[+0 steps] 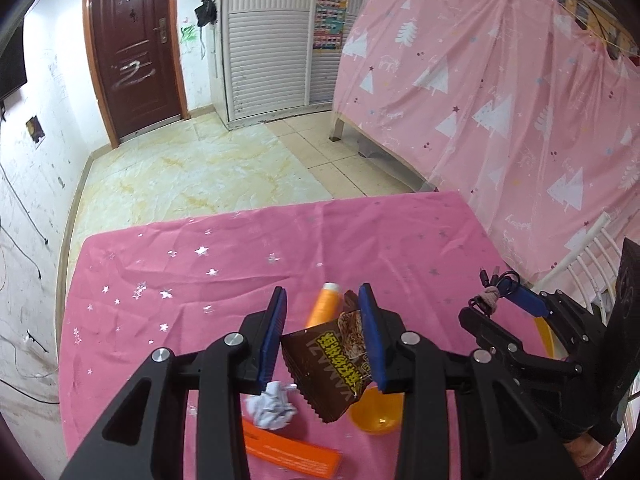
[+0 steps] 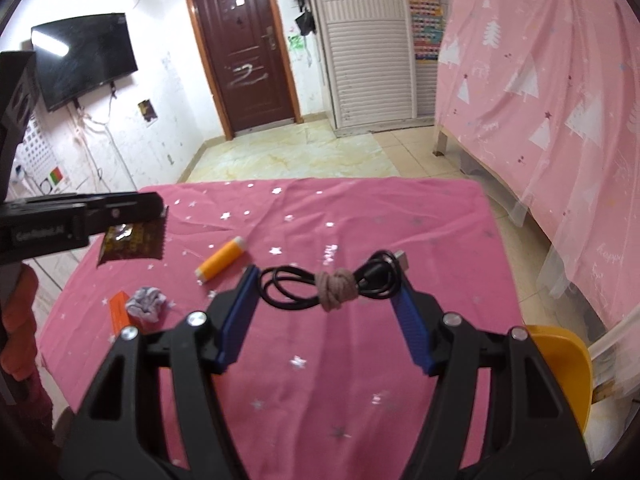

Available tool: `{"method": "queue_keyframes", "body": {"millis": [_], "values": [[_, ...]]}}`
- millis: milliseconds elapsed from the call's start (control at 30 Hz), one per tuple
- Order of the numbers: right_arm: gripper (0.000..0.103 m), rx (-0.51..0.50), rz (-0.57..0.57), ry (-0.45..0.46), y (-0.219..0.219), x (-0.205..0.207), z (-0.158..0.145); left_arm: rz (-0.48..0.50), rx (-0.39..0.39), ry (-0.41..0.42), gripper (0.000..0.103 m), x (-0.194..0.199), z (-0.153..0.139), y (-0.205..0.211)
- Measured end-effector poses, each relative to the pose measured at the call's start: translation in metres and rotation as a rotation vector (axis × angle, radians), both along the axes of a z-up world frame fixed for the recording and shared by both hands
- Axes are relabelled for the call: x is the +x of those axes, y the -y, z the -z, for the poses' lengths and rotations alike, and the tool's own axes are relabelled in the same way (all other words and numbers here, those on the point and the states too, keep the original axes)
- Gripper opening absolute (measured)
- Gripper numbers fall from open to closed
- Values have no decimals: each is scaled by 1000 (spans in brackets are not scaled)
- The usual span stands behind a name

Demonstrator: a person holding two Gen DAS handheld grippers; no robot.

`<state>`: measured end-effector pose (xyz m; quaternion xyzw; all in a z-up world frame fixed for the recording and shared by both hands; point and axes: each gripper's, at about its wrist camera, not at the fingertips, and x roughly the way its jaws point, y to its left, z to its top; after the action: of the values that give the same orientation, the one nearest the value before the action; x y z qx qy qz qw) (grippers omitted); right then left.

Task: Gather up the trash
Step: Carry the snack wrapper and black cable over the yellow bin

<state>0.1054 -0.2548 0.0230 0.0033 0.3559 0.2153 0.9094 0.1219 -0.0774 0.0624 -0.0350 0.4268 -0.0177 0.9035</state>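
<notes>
A: While the left gripper (image 1: 323, 336) hangs above the bench (image 1: 168, 264), what sits between its pads?

B: A brown wrapper (image 1: 326, 364), pinched between the blue pads and lifted clear of the pink cloth. In the right wrist view the same wrapper (image 2: 132, 242) dangles under the left gripper at the bench's left edge.

A: And the right gripper (image 2: 332, 300)?

B: Its pads clamp a coiled black cable (image 2: 332, 282) by both ends of the loop; a tan band is knotted round the middle. In the left wrist view the cable (image 1: 494, 292) shows at the tip of the right gripper, raised off the cloth.

A: What lies on the bench?

B: An orange tube (image 2: 222, 260) with a pale cap lies tilted near the middle. A crumpled tissue (image 2: 146, 304) lies nearer the left edge, touching an orange card (image 2: 119, 312).

A: Anything under the left gripper?

B: An orange bowl (image 1: 376, 412) shows just below the wrapper's lower corner; the tissue (image 1: 272, 406) sits beside it to the left.

A: Anything beside the bench?

B: A yellow bin (image 2: 568, 368) stands off its right edge.
</notes>
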Motion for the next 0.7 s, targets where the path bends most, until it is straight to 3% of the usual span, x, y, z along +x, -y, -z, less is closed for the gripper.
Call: {"method": "queue_keyframes", "body": {"millis": [400,700], "values": [[63,57,119,15,74,-7,-1,104,35,20,31,1,-14,79],[63,86,202,16,127,-10,7,177,61,2,31,3,-7,135]]}}
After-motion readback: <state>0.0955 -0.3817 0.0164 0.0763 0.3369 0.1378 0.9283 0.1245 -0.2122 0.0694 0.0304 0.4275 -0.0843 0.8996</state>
